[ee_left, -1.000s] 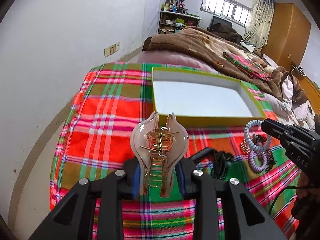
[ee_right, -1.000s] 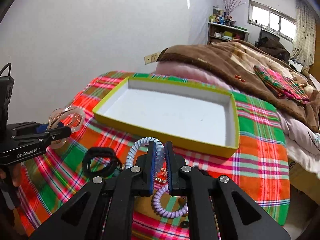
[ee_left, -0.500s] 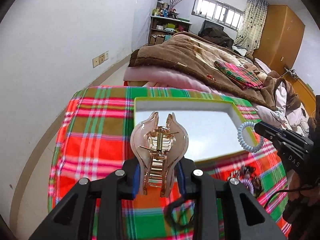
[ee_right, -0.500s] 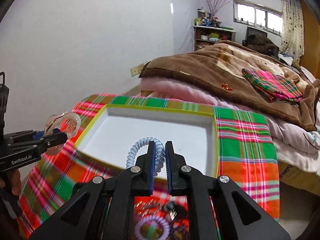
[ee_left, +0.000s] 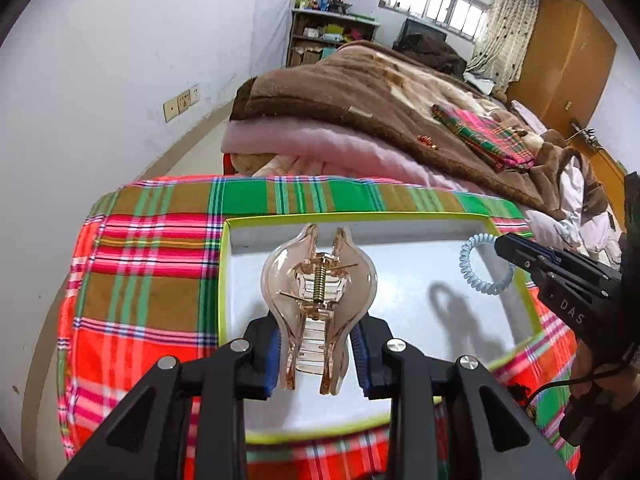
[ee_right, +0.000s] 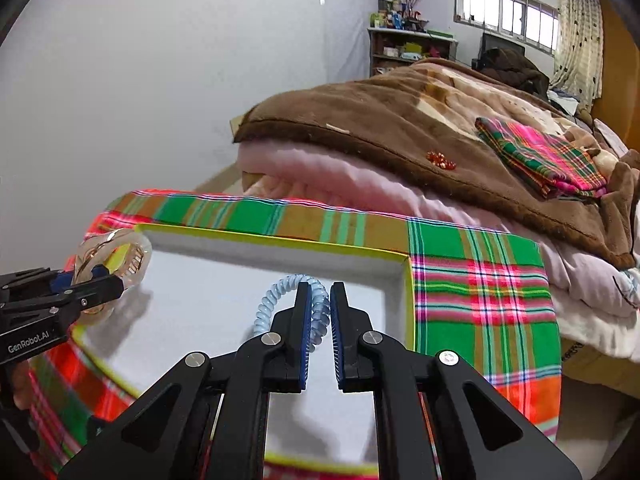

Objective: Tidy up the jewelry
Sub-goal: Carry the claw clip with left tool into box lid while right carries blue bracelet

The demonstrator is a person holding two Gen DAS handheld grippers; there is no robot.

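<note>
My left gripper point(ee_left: 318, 354) is shut on a clear pinkish hair claw clip point(ee_left: 318, 300) and holds it above the white inside of a yellow-rimmed box point(ee_left: 222, 280). My right gripper point(ee_right: 320, 320) is shut on a light blue spiral hair tie point(ee_right: 280, 296), also above the box point(ee_right: 280, 240). In the left wrist view the right gripper point(ee_left: 504, 246) comes in from the right with the hair tie point(ee_left: 476, 268) hanging over the box. In the right wrist view the left gripper point(ee_right: 116, 280) shows at the left with the clip point(ee_right: 116, 252).
The box sits on a red, green and orange plaid cloth point(ee_left: 140, 280). A few dark items point(ee_left: 520, 396) lie on the cloth by the box's right side. A bed with a brown blanket point(ee_right: 400, 128) stands close behind. A white wall point(ee_left: 100, 60) is at the left.
Both grippers have moved forward from over the loose jewelry on the cloth to over the box, each still holding its item.
</note>
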